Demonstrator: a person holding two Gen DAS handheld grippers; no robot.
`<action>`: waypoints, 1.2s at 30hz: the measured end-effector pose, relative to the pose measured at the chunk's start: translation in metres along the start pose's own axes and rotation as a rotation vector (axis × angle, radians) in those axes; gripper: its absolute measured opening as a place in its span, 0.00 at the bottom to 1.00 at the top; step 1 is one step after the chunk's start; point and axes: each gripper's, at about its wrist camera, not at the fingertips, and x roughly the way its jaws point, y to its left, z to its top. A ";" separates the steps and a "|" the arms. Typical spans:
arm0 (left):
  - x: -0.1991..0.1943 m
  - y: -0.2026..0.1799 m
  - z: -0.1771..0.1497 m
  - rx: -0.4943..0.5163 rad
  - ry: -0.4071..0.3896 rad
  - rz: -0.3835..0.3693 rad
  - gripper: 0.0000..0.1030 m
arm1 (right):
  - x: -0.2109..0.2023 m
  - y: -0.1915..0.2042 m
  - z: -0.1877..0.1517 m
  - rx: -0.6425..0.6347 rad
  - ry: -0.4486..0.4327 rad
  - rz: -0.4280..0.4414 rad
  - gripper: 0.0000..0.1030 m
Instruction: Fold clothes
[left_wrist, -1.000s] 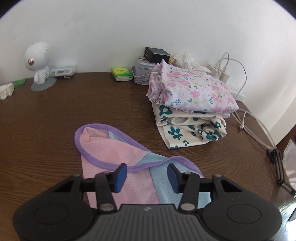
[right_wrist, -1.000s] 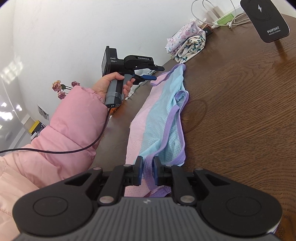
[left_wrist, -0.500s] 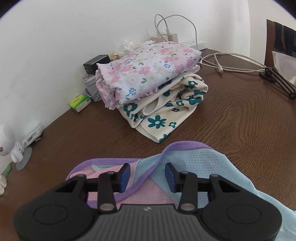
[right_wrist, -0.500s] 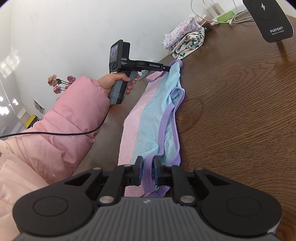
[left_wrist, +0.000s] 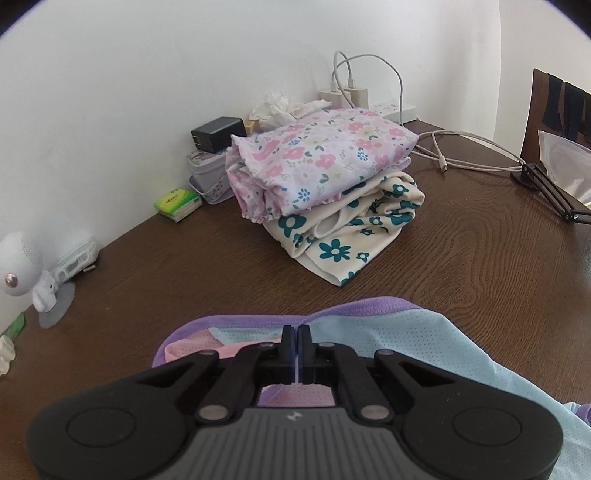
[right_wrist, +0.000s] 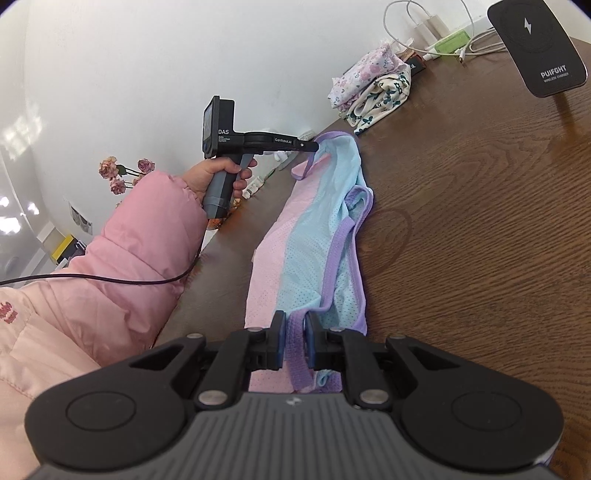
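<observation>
Clothes here means one thin top (right_wrist: 314, 236), pink on one half and blue on the other with purple edging, lying stretched out long on the brown table (right_wrist: 480, 229). The right gripper (right_wrist: 294, 341) has its jaws nearly together, pinching a purple strap at the near end of the top. The left gripper (left_wrist: 296, 345), held by a hand (right_wrist: 218, 177) in a pink sleeve (right_wrist: 147, 236), has its jaws squeezed tight together at the far end, right on the purple edge, which looks caught between them. The far end seems lifted a little off the table. Beyond the left jaws, well apart from them, sits a pile of folded flowery clothes (left_wrist: 325, 184). I think the thin cloth could slip out if either hand pulls too hard, because each one holds only a small bit of edge. The top could also fold crooked if one end swings over faster than the other.
</observation>
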 end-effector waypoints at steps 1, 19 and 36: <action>-0.007 0.003 0.001 0.003 0.000 0.017 0.00 | -0.002 0.001 0.000 -0.003 -0.007 0.002 0.12; 0.041 -0.001 0.015 -0.037 0.067 0.118 0.03 | -0.007 -0.010 0.004 0.008 -0.049 -0.023 0.10; -0.073 -0.045 -0.031 -0.082 -0.110 -0.007 0.69 | 0.024 0.004 0.012 -0.091 0.108 -0.030 0.38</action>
